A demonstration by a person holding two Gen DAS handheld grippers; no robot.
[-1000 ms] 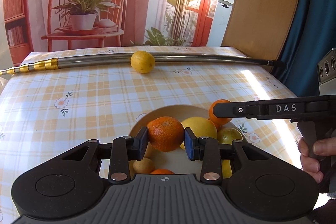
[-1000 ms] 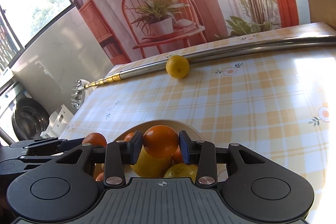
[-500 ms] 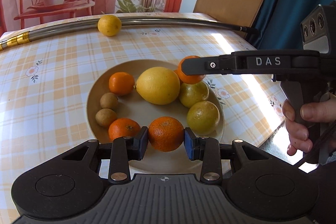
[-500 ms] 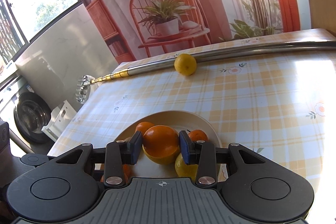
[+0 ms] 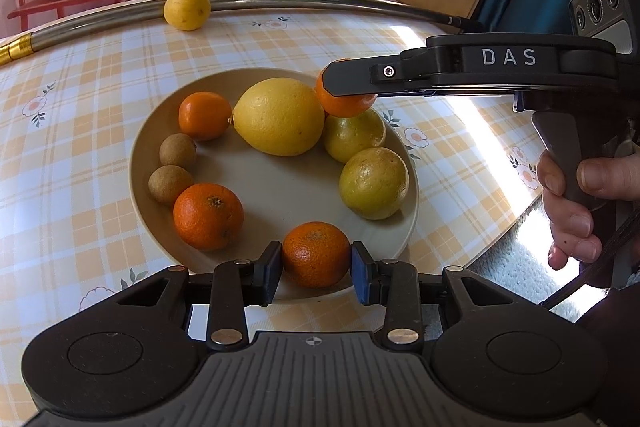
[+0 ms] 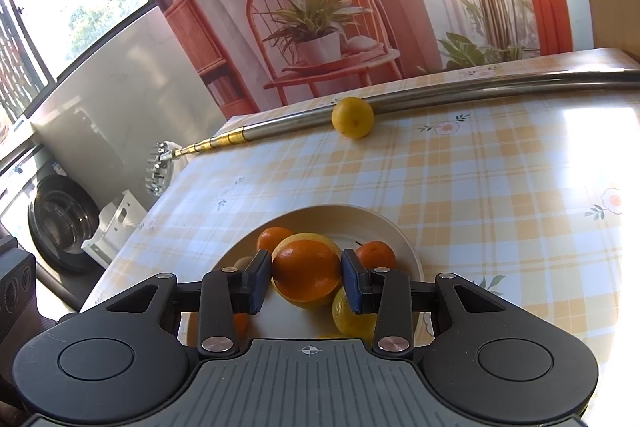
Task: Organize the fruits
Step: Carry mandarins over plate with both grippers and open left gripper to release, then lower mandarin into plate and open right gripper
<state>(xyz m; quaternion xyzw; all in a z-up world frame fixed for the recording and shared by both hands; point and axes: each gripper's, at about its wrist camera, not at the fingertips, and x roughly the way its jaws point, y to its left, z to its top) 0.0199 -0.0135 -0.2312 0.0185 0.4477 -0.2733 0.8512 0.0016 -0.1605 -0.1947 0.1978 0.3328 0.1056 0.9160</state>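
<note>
A checked table [image 5: 72,155] carries a beige plate [image 5: 280,195] of fruit near its right edge. The left gripper [image 5: 316,269] pinches an orange [image 5: 316,253] at the plate's near rim. The right gripper [image 6: 306,281] clamps another orange [image 6: 306,273] above the plate's right side. A lone lemon [image 5: 187,9] lies at the table's far edge.

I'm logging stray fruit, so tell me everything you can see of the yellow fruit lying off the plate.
The yellow fruit is round and citrus-like, with a dull, faintly mottled rind, whole and unpeeled. It lies alone on the checked tablecloth near the table's far edge, resting against the metal pole, well apart from the plate. Neither gripper is near it.
</note>
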